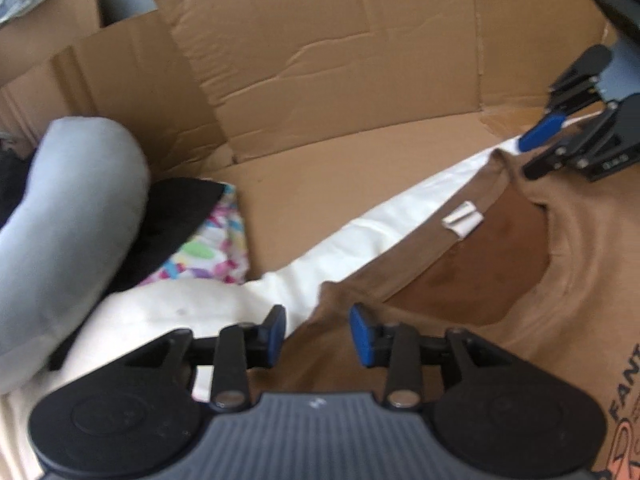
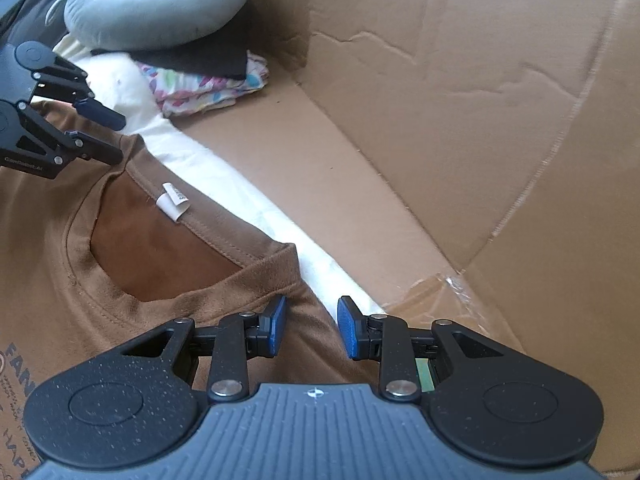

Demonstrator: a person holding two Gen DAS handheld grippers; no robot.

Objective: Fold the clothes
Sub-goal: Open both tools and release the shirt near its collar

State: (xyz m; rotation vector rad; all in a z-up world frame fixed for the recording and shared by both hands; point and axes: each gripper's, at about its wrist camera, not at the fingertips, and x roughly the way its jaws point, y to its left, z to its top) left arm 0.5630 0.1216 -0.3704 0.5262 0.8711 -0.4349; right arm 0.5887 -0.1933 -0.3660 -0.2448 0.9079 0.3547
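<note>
1. The brown T-shirt (image 2: 80, 280) is lying face-up on a white sheet (image 2: 248, 184) inside a flattened cardboard box (image 2: 440, 120), with its collar and white neck label (image 2: 173, 202) facing the box wall.

2. The left gripper (image 1: 318, 330) is being held over the shoulder on its own side of the neckline. Its jaws are standing spread; the shoulder edge is lying between and just beneath the blue pads (image 1: 362, 334), and no pinch is being made.

3. The right gripper (image 2: 311, 326) is being held over the opposite shoulder. Its jaws are likewise standing apart, with brown cloth and the garment's top edge below the gap, and nothing is being gripped.

4. Step judged in hand: both shoulder points are being lined up for a grasp ahead of a fold.

5. For a sound result, each pair of jaws is best lowered so that one pad is passing under the shoulder seam and one over it, both layers being taken together. The two grasps are best kept level with each other and equally far from the collar, so the cloth is not being skewed.

6. Orientation: the neck opening is pointing away from both cameras; the printed lettering (image 2: 16, 360) is lying nearer the person. The long axis is judged to be running from collar to hem, across the line joining the two grippers. The hem is out of view.

7. A grey neck pillow (image 2: 156, 12) and folded patterned cloth (image 2: 208, 84) are lying well beyond the left jaws, clear of the work.
</note>
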